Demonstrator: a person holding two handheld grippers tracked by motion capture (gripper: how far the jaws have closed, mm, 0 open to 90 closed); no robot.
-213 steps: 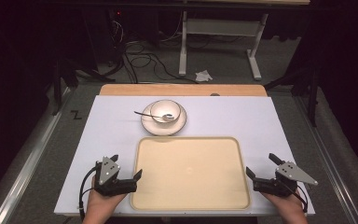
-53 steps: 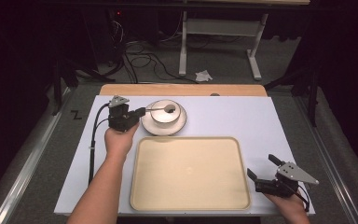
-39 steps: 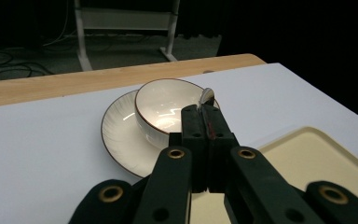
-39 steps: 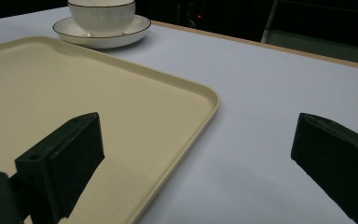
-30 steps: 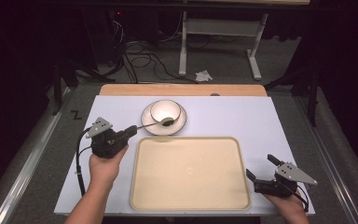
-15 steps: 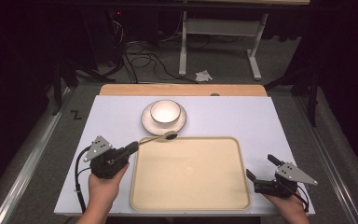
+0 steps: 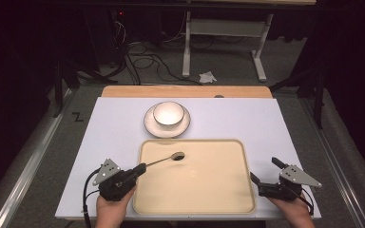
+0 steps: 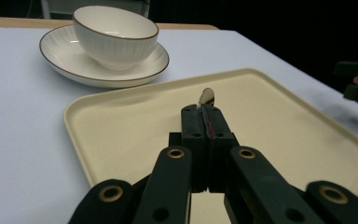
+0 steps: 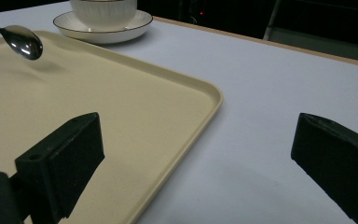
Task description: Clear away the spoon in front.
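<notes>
Shiny metal spoon [image 7: 164, 159] is pinched in the left gripper [image 7: 140, 167], held over the cream tray [image 7: 228, 199]. Right gripper [image 7: 264, 175] is spread wide.

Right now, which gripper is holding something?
The left gripper, jaws shut on the spoon handle above the tray; the right gripper rests open.

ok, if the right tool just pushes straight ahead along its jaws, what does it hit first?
Probably nothing soon. The right tool, open, points up-left across the tray. In the right gripper view, bare table lies between its jaws, the tray's edge toward the left jaw. The saucer sits far ahead and left; depth is unclear.
</notes>
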